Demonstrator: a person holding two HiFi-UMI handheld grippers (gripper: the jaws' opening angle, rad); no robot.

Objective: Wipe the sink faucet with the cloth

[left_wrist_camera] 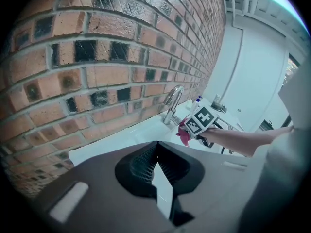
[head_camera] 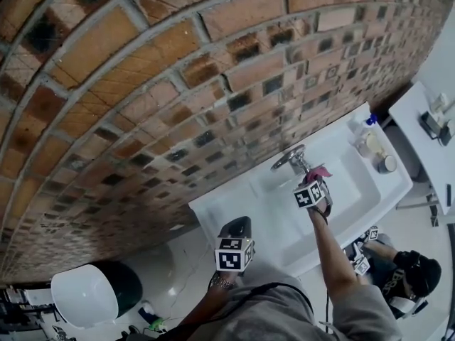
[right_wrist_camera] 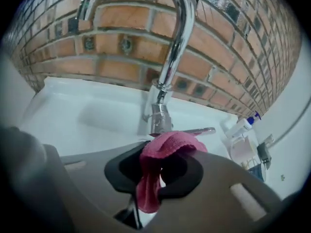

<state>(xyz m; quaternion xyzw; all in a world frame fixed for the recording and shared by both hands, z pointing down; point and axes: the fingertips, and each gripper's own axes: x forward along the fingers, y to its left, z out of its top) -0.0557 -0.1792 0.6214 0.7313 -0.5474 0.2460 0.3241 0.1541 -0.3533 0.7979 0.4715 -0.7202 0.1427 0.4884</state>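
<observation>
Right hand-held gripper clamped on pink cloth, close to faucet base, above sink. Left hand-held gripper closed, empty, well apart from faucet.

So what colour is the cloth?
The cloth is pink, clearest in the right gripper view.

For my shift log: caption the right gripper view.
Right gripper shut on a pink cloth, low before the faucet.
</observation>
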